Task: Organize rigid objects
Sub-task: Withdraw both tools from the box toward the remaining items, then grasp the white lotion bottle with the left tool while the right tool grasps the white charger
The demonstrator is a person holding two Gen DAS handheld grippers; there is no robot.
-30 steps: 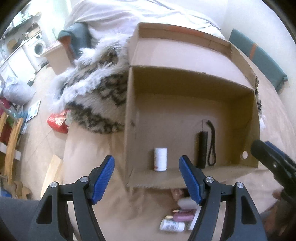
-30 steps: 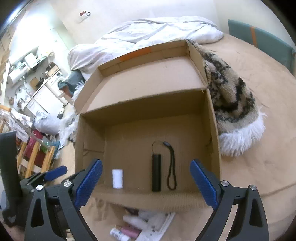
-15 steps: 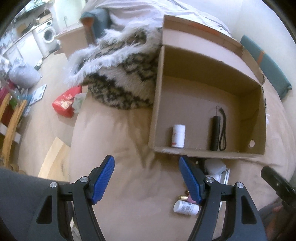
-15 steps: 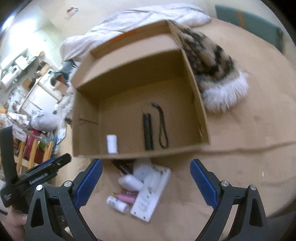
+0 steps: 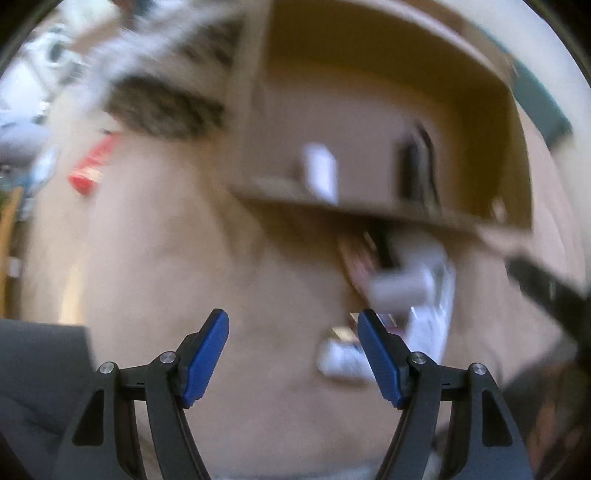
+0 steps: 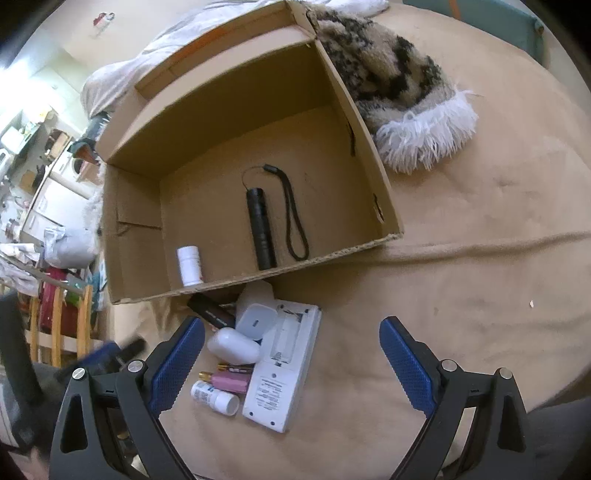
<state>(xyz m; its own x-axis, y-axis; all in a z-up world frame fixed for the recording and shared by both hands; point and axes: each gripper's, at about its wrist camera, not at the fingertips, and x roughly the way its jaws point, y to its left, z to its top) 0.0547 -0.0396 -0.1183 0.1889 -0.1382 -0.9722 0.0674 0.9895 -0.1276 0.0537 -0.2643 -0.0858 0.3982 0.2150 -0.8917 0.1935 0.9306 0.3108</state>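
An open cardboard box (image 6: pixel 384 206) lies on the tan bed cover and holds a black flashlight (image 6: pixel 260 229) with a strap and a small white bottle (image 6: pixel 190 266). In front of it lies a pile: a white remote, back up (image 6: pixel 284 365), a white charger plug (image 6: pixel 255 320), a white oval case (image 6: pixel 233 345), a pink tube (image 6: pixel 232 382), a small white bottle (image 6: pixel 215 396) and a black stick (image 6: pixel 211 312). My right gripper (image 6: pixel 291 362) is open above the pile. My left gripper (image 5: pixel 293 356) is open and empty; its view is blurred, with the box (image 5: pixel 369 210) ahead.
A furry patterned blanket (image 6: pixel 399 96) lies right of the box. A teal cushion (image 6: pixel 480 22) sits at the far right. The bed edge drops at the left to a floor with wooden chairs (image 6: pixel 55 325) and clutter. A red packet (image 5: pixel 92 170) lies on the floor.
Both grippers pulled back from the box, so the pile in front of it has come into view. The left view has become blurred from fast motion.
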